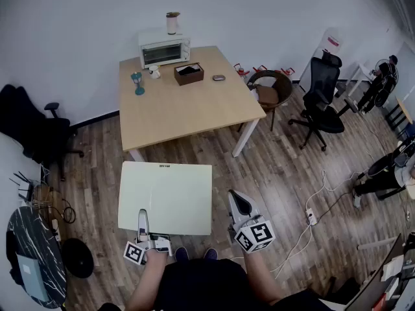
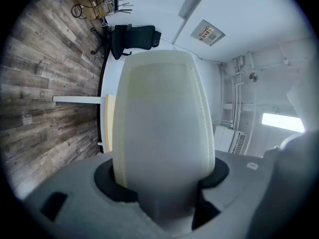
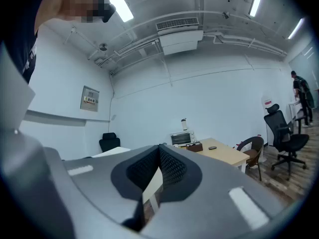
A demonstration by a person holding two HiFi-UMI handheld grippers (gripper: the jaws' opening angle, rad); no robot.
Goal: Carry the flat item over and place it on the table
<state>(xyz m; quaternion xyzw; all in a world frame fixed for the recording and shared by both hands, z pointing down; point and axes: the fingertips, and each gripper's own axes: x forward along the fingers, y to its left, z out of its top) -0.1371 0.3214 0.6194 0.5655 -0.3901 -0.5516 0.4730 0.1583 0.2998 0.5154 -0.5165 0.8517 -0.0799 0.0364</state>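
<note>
Flat white board [image 1: 165, 196] reaches forward from the left gripper [image 1: 143, 222], which clamps its near edge. The table [image 1: 188, 112] stands further ahead. The right gripper [image 1: 237, 203], closed and empty, is just right of the board.

**Flat item** [image 1: 165, 196]: rectangular panel, pale cream-white, smooth face, faint line running along rim, small dark label at middle of far edge. Held roughly level in air over wood floor [image 1: 272, 167]. Near edge clamped in left tongs [image 1: 142, 219], close to near-left corner.

**Table** [image 1: 188, 102]: rectangular, light wood top, white legs. Stands beyond panel's far edge, apart from it.
</note>
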